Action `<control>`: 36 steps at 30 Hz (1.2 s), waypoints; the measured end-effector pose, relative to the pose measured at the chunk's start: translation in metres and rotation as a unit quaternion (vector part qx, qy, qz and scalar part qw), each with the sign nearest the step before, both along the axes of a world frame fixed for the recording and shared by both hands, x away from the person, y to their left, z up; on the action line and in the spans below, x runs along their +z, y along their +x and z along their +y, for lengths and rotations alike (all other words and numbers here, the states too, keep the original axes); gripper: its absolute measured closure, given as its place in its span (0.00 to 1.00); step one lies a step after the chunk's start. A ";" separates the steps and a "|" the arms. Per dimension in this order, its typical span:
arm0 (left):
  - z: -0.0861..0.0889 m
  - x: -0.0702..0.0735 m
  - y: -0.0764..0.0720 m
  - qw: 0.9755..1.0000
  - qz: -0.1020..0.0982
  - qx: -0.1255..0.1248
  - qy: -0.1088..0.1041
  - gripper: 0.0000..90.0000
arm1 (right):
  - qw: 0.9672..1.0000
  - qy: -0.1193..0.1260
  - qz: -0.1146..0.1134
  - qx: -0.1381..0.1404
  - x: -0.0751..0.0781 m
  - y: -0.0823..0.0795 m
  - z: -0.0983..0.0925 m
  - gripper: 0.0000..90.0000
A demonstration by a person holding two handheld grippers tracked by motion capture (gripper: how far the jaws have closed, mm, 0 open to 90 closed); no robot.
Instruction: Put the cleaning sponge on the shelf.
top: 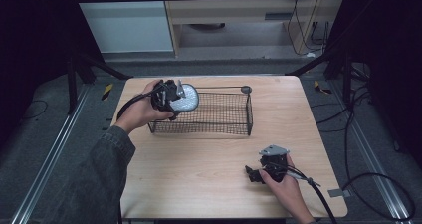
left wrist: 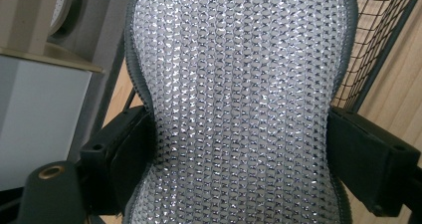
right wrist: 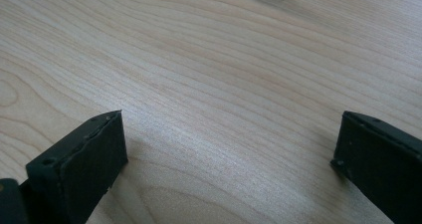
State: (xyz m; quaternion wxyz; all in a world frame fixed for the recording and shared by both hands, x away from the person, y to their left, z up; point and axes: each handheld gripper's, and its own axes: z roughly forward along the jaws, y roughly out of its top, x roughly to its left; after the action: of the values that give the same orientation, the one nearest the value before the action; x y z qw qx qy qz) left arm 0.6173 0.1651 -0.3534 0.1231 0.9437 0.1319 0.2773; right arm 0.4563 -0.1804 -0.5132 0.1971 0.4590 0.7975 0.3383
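One wooden counter (top: 199, 169), no labels or writing readable anywhere. One black wire basket (top: 219, 115) toward its far side. One silvery mesh pad (top: 186, 98) held over the basket's left end, the left gripper (top: 171, 98) fingers (left wrist: 122, 149) clamped on both its edges. Right gripper (top: 259, 173) rests low near the counter's front right, fingers (right wrist: 84, 159) spread wide, holding nothing.

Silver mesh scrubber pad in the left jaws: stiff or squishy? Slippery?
Likely squishy: the scrubber pad pinches in at its waist where the left gripper clamps it. Probably light. Its knitted, bumpy weave should grip rather than slip.
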 end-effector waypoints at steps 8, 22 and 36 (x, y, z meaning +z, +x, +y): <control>0.003 -0.007 0.008 1.000 0.006 -0.002 -0.007 0.15 | 1.000 -0.001 -0.001 0.001 0.000 0.000 0.000 0.00; 0.006 -0.021 0.026 1.000 0.022 -0.003 -0.012 0.15 | 1.000 0.000 -0.002 0.000 0.000 0.000 0.000 0.01; -0.002 -0.026 0.031 0.999 0.031 -0.003 -0.022 0.11 | 1.000 0.000 -0.003 -0.001 0.000 -0.001 0.000 0.01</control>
State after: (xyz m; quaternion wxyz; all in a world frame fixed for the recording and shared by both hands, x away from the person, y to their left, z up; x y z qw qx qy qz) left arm 0.6485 0.1635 -0.3790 0.1410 0.9492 0.1387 0.2448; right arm 0.4557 -0.1803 -0.5133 0.1997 0.4592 0.7963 0.3393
